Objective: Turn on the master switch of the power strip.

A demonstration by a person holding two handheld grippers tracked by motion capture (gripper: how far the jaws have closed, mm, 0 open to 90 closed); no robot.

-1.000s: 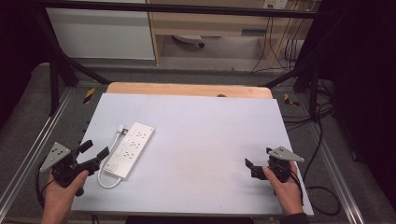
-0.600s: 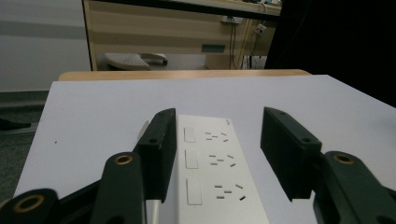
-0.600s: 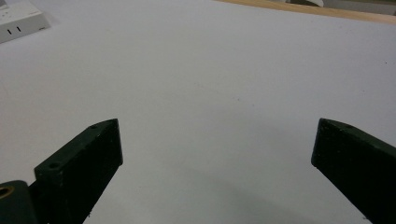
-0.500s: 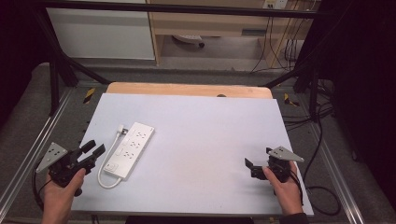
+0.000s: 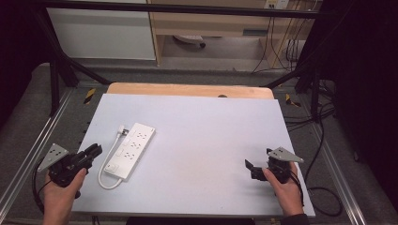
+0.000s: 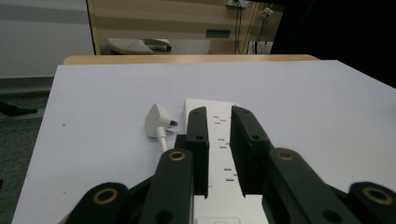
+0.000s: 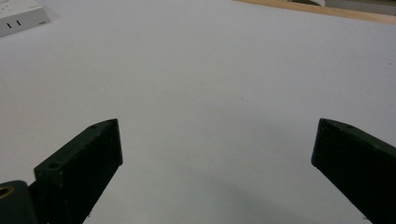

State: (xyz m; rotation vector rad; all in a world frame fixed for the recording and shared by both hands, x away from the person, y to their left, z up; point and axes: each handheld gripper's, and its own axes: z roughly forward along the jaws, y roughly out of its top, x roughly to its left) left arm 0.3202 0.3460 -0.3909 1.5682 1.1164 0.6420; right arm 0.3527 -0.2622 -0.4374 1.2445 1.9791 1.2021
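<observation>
A white power strip (image 5: 130, 150) lies at the left of the white table top, its plug (image 5: 123, 130) beside its far end and its cable looped at its near end. My left gripper (image 5: 96, 150) hovers at the table's left edge, short of the strip and pointing at it. Its jaws have just been closing and stand open by a narrow gap with nothing between them. In the left gripper view, the gripper (image 6: 219, 114) lines up with the strip (image 6: 219, 128) and the plug (image 6: 156, 121) lies just to its left. My right gripper (image 5: 251, 169) rests open at the front right, its jaws (image 7: 217, 135) wide over bare table.
The table top (image 5: 211, 131) has a wooden strip (image 5: 187, 89) along its far edge. Black frame bars and cables stand around the table. A corner of the power strip (image 7: 18, 14) shows far off in the right gripper view.
The left gripper's jaws have drawn in from wide apart to a narrow gap. Both hands and the power strip have kept their places.
</observation>
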